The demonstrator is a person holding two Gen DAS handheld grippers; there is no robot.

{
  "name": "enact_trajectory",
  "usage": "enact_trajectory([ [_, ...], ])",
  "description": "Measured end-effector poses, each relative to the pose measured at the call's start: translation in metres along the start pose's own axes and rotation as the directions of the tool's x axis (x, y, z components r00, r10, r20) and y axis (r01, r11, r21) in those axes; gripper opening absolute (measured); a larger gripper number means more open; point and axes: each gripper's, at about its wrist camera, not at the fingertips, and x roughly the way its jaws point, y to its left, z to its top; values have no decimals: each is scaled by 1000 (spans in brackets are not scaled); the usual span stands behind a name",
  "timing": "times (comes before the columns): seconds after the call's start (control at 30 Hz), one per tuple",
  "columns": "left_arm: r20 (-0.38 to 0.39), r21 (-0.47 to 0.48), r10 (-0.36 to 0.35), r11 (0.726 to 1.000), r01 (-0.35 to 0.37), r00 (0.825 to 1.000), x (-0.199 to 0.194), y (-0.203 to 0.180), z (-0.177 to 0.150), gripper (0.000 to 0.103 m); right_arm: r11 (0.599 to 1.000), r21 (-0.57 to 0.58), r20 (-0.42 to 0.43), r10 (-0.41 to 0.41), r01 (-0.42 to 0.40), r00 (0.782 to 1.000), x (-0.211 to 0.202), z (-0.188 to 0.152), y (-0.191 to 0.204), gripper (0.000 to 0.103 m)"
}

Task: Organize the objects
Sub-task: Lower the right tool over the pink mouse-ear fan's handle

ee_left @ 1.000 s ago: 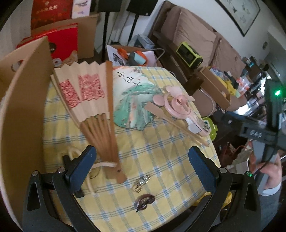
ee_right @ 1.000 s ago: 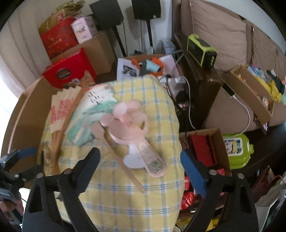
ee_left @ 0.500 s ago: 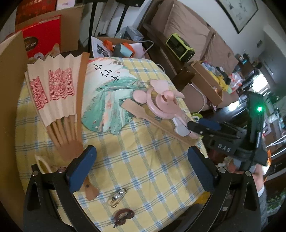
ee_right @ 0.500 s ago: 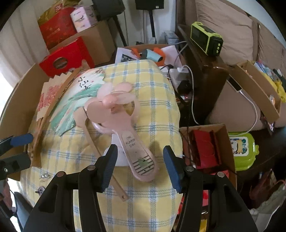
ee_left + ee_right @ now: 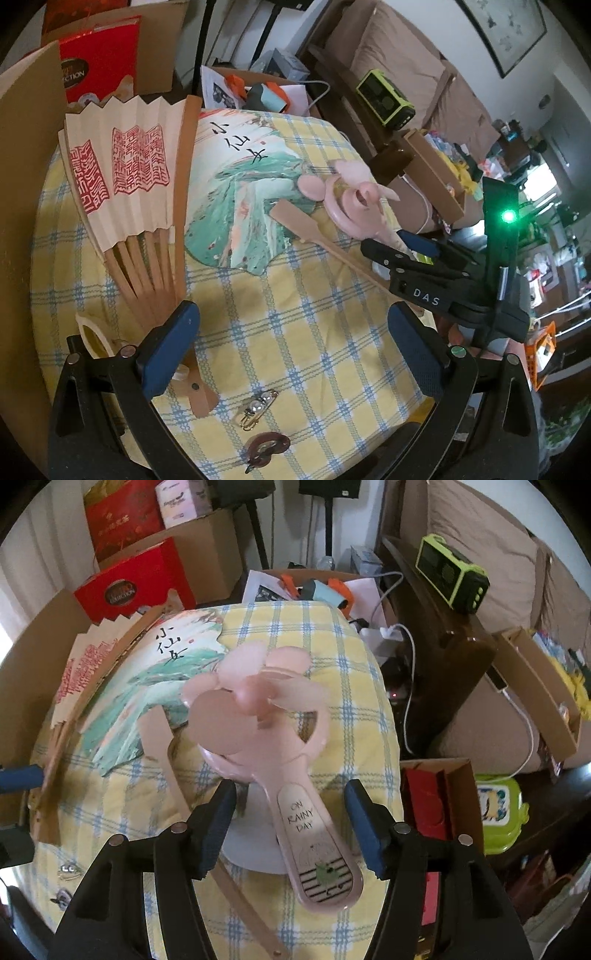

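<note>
My right gripper (image 5: pixel 291 823) is open at a middling gap around the handle of the pink handheld fan (image 5: pixel 273 746), one finger on each side, not yet touching it. The fan lies on the yellow checked tablecloth (image 5: pixel 295 332), its head overlapping the painted round fan (image 5: pixel 243 192), whose wooden handle (image 5: pixel 321 240) runs beneath it. My left gripper (image 5: pixel 291 358) hovers wide open and holds nothing, near the folding paper fan (image 5: pixel 125 192) and two hair clips (image 5: pixel 256 408)
</note>
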Motion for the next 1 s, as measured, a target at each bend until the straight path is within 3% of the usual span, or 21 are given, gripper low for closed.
enact_trajectory([
  [0.1, -4, -13, -17, 1000, 17, 1000, 2, 2, 0, 101, 998, -48, 14, -25, 26, 1000, -1, 0, 9, 47],
  [0.17, -11, -23, -34, 999, 34, 999, 4, 2, 1, 101, 1000, -29, 16, 5, -5, 1000, -3, 0, 7, 40],
  [0.4, -29, -72, -120, 990, 118, 992, 12, 1, 4, 101, 984, 105, -3, 147, -146, 989, -4, 8, -13, 36],
  [0.53, -36, -98, -143, 985, 139, 989, 17, 4, 5, 101, 984, 96, 11, 151, -151, 988, -9, 7, -13, 26],
  [0.67, -35, -101, -139, 986, 135, 990, 17, 5, 4, 101, 976, 135, -18, 176, -172, 984, -8, 8, -16, 26],
  [0.77, -35, -102, -138, 986, 134, 990, 17, 5, 4, 101, 963, 185, 2, 197, -194, 980, -10, 12, -24, 38],
  [0.8, -34, -101, -136, 986, 132, 990, 16, 5, 4, 101, 952, 217, 18, 216, -215, 976, -12, 14, -29, 50],
  [0.83, -32, -100, -134, 986, 131, 990, 15, 6, 5, 101, 946, 230, 28, 228, -228, 973, -13, 15, -31, 56],
  [0.9, -31, -100, -132, 987, 129, 991, 14, 8, 7, 101, 942, 244, 50, 226, -231, 973, -18, 18, -34, 58],
  [1.0, -27, -99, -129, 987, 126, 991, 12, 10, 8, 101, 944, 247, 76, 206, -219, 976, -24, 24, -35, 75],
])
